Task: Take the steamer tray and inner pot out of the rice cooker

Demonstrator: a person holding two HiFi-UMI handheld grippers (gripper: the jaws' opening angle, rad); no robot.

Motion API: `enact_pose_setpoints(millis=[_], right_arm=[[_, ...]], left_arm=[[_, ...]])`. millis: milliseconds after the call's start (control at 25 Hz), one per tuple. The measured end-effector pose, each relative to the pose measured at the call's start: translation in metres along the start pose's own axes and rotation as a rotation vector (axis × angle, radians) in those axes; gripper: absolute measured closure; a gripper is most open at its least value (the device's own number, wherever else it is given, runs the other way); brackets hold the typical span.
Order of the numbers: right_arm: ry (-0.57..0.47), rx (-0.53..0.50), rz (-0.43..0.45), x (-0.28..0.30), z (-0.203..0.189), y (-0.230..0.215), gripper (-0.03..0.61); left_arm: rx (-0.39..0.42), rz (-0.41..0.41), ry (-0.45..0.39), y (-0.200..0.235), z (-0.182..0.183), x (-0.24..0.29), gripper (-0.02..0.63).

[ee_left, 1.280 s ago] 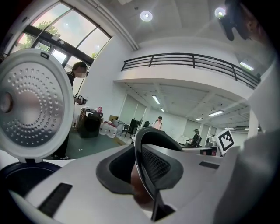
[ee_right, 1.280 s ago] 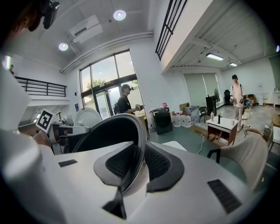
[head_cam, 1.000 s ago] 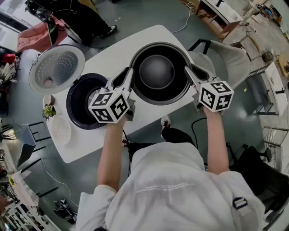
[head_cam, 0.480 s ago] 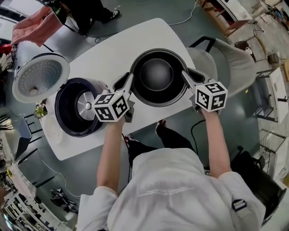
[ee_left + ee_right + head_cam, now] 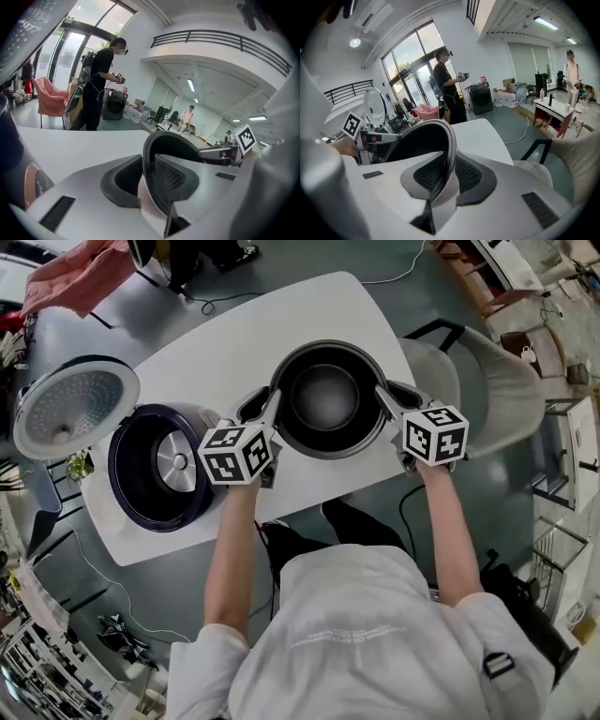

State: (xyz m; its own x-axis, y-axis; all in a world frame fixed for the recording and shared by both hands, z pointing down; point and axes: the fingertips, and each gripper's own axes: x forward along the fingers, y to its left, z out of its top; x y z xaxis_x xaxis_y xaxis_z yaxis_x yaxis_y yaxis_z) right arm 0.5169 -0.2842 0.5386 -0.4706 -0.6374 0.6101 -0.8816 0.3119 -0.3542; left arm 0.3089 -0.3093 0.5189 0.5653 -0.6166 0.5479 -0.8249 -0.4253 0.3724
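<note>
The dark round inner pot (image 5: 328, 395) is low over the white table (image 5: 225, 343), right of the open rice cooker (image 5: 155, 470); whether its base touches I cannot tell. My left gripper (image 5: 265, 407) straddles the pot's left rim (image 5: 150, 164). Its jaws are opening, and a gap shows between the outer pad and the rim. My right gripper (image 5: 392, 399) is shut on the right rim (image 5: 447, 140), pads close on both sides. The cooker's cavity shows a bare metal plate at the bottom.
The cooker's round lid (image 5: 70, 409) stands swung open at far left. A grey chair (image 5: 487, 381) sits right of the table, next to my right arm. A small plant (image 5: 77, 465) is by the cooker. People stand far behind.
Both grippers and the pot between them have sunk toward the tabletop, and the pot looks smaller and lower. The cooker has not moved.
</note>
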Motion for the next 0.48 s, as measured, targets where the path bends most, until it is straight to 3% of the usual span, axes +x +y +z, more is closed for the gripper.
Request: enact_pose_setpoints(millis=[320,480], right_arm=[[0.011,0.043,0.05,0.02,0.005,-0.005,0.48],[0.012,0.038,0.068,0.026,0.01,-0.004,0.477]], left_arm=[[-0.022,0.018,0.02,0.01,-0.005,0.011,0.486],[-0.047,0.032,-0.003,0.019,-0.005,0.015,0.504]])
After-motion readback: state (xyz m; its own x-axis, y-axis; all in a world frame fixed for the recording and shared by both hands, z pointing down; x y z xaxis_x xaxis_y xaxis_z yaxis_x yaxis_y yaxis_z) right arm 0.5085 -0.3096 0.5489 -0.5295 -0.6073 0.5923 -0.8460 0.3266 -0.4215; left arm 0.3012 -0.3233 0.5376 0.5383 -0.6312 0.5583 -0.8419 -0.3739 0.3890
